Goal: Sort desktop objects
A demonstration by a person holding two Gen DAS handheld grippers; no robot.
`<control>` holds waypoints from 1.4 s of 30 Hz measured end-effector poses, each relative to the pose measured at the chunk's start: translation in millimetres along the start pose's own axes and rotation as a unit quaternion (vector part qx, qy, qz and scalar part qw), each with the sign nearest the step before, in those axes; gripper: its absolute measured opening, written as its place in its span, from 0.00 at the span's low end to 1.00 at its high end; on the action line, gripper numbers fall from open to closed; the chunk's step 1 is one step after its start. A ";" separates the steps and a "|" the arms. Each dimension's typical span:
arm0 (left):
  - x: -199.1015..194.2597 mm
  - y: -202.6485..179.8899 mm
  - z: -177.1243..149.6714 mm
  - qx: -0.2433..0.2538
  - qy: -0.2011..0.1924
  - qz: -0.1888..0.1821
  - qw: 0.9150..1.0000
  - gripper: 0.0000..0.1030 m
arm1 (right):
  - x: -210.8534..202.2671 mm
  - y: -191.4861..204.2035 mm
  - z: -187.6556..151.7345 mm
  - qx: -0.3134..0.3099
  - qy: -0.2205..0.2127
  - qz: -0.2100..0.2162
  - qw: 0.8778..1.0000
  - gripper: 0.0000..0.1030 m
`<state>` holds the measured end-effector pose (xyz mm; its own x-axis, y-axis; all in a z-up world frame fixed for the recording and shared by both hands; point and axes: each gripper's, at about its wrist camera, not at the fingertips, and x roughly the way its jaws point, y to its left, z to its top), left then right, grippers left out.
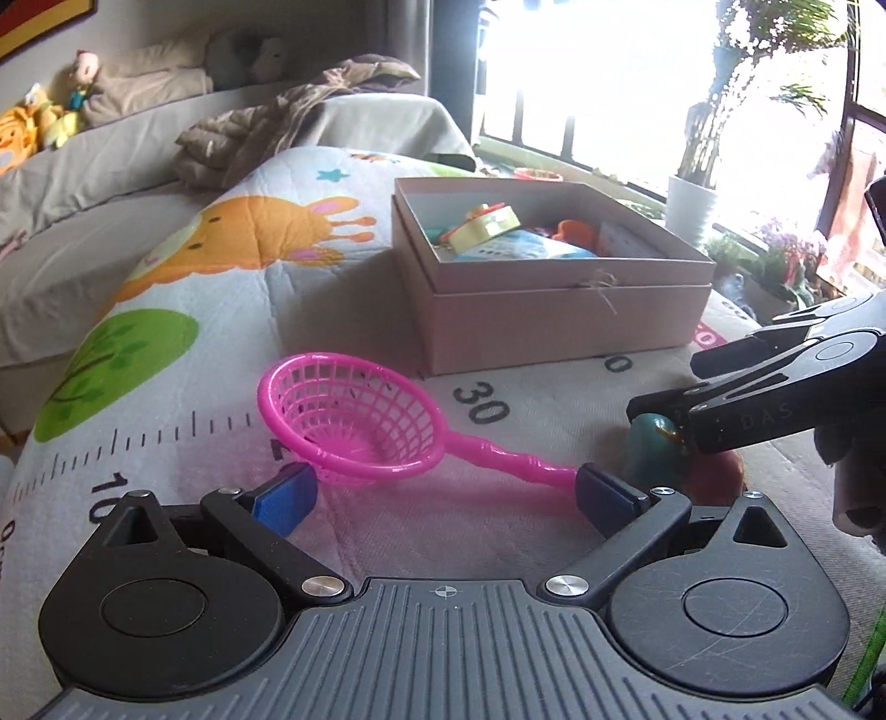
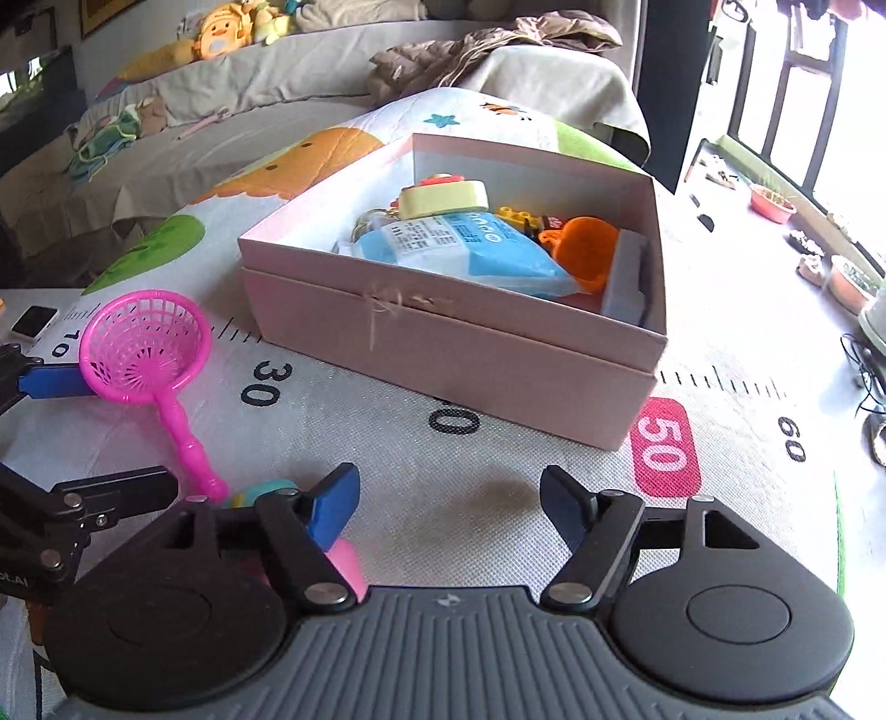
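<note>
A: Blue pads first: how do the two tongs stand?

B: The left gripper (image 1: 443, 495) is spread wide, one pad just beside the rim of the pink sieve (image 1: 354, 421), the other at the tip of its handle. The pads flank the sieve from end to end, and I cannot tell whether either one touches it. It lies flat on the mat (image 1: 221, 343).

A: And the other one?

B: The right gripper (image 2: 448, 501) stands open as well, with only bare mat between its pads. It holds nothing.

A: What sits near it?

B: Just left of its left finger lies a teal toy (image 1: 656, 454), and a pink toy (image 2: 348, 565) peeks out from under that finger. In the left wrist view the right gripper comes in from the right, its tip over the teal toy; whether it touches I cannot say.

A: Farther out?

B: Beyond the sieve, to the right, stands the pink box (image 2: 443, 338), open, resting on the mat near the printed ruler numbers. Inside are a blue packet (image 2: 459, 249), an orange cup (image 2: 587, 243), a yellow block (image 2: 443, 199) and a grey piece (image 2: 628, 282) against the right wall.

A: And behind that?

B: A sofa (image 2: 277, 72) with plush toys (image 2: 227, 27) and a brown jacket (image 2: 487, 50), and bright windows at far right.
</note>
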<state>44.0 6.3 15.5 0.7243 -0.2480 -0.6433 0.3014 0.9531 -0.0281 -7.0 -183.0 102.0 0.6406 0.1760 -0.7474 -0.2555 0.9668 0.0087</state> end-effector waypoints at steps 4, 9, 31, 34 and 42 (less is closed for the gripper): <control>-10.0 2.2 -3.9 -0.001 0.002 0.036 0.999 0.99 | -3.4 -6.5 -8.5 0.025 -0.015 0.010 1.000 0.76; -13.8 15.3 -8.2 -0.018 0.019 0.066 0.997 0.99 | -6.0 -4.2 -19.4 0.036 -0.044 0.016 0.998 0.82; 22.4 13.8 24.3 0.033 0.017 0.123 0.992 0.99 | -65.5 -13.8 -43.1 0.011 -0.123 0.011 0.992 0.92; 13.6 25.7 30.7 0.031 0.010 0.138 0.990 0.99 | -65.8 -8.3 -47.4 0.004 -0.112 0.036 0.993 0.92; -3.8 41.7 20.5 -0.008 0.022 0.116 0.993 0.99 | -52.7 19.2 -57.5 -0.065 -0.098 0.045 0.992 0.95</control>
<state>66.5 43.5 32.5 0.7452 -0.0141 -0.6667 0.1198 0.9863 0.1130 -87.4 -184.4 103.4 0.7368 0.3051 -0.6034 -0.4004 0.9160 -0.0257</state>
